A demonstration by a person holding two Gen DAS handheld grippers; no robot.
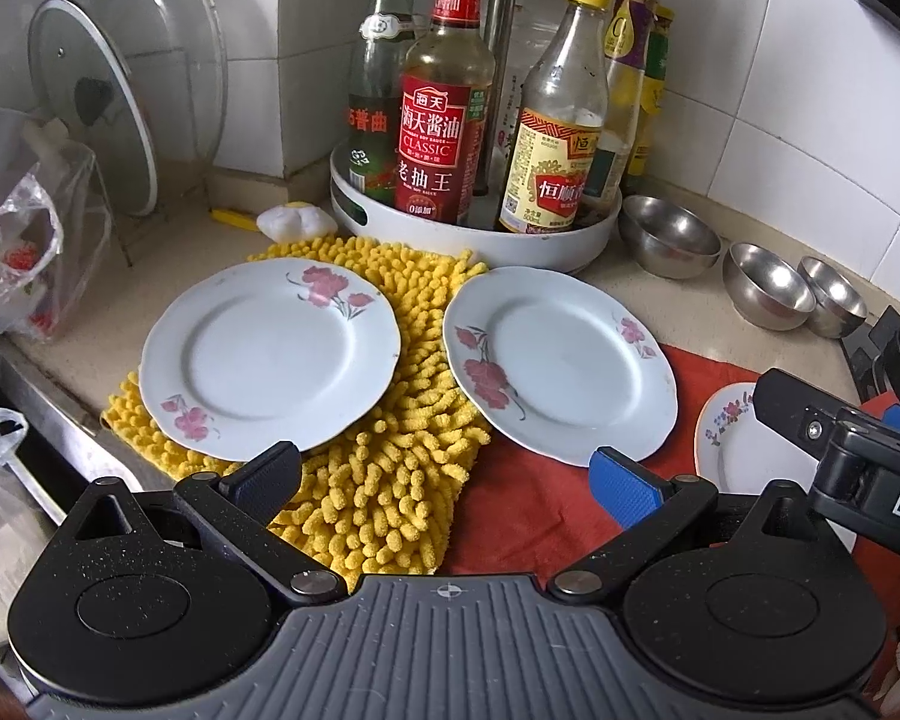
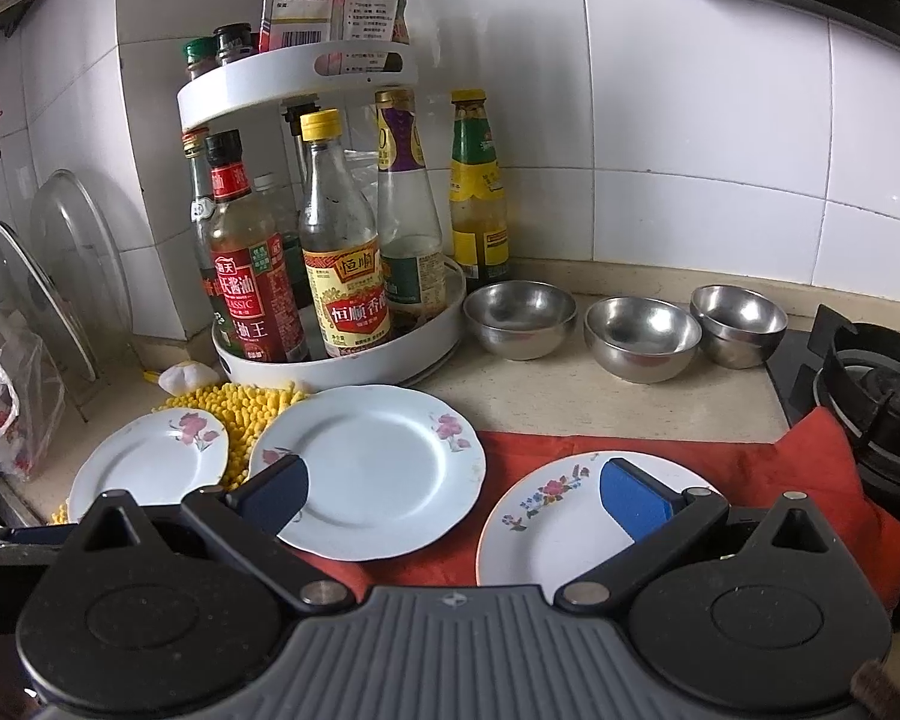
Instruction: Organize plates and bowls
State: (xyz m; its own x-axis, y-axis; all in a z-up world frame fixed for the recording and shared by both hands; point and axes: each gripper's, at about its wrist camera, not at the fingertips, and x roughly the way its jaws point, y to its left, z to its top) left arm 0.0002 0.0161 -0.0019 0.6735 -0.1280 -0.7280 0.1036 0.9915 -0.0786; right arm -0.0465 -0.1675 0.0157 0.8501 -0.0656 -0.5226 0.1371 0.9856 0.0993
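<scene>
Three white flowered plates lie on the counter. The left plate (image 1: 270, 357) (image 2: 150, 459) rests on a yellow mat (image 1: 414, 324). The middle plate (image 1: 561, 363) (image 2: 372, 471) overlaps the mat and a red cloth (image 1: 528, 510). A smaller plate (image 2: 564, 516) (image 1: 726, 438) lies on the red cloth at right. Three steel bowls (image 2: 519, 318) (image 2: 642, 336) (image 2: 738, 324) stand in a row behind. My left gripper (image 1: 444, 480) is open and empty, hovering in front of the two larger plates. My right gripper (image 2: 453, 495) is open and empty, over the near edges of the middle and small plates.
A white two-tier turntable (image 2: 342, 360) full of sauce bottles stands at the back. Glass lids (image 1: 96, 102) lean in a rack at left beside a plastic bag (image 1: 18, 252). A gas hob (image 2: 876, 384) is at right. The sink edge (image 1: 42, 396) runs along the left.
</scene>
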